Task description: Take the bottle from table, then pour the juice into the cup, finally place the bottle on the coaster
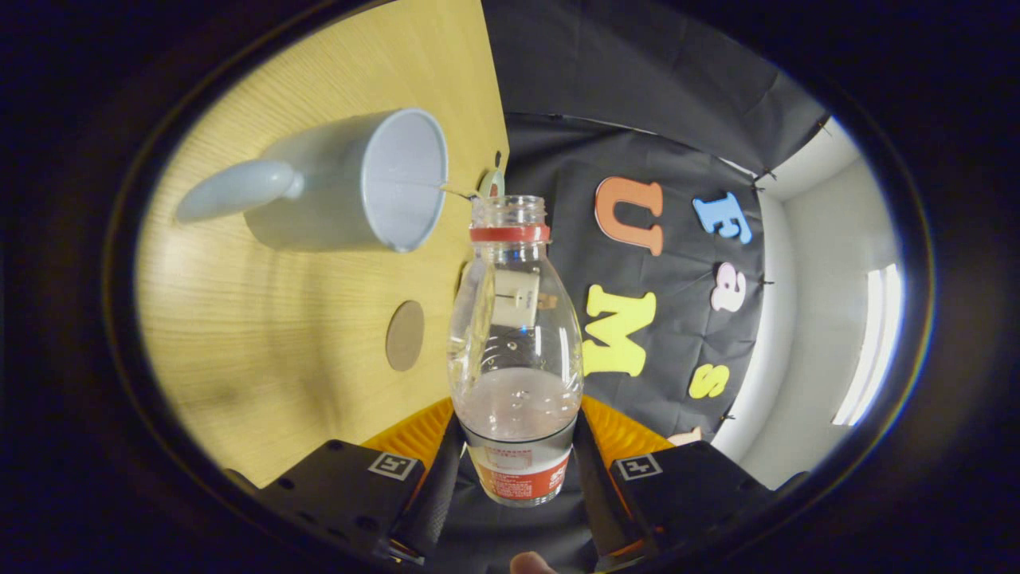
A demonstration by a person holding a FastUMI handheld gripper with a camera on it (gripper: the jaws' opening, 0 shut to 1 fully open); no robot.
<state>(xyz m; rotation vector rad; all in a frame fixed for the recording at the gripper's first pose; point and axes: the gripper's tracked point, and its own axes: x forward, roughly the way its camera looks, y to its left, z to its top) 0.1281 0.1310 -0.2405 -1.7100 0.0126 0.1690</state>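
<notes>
Gripper view: gripper (514, 466) clamps bottle (514, 335); wooden table (263, 335), white wall (805, 319).

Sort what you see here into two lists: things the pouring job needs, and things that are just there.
Needed for the job:
- bottle, clamped between the gripper fingers, uncapped
- cup on the table, beyond the bottle's mouth
- coaster on the table

Just there:
- wooden table
- black cloth wall
</notes>
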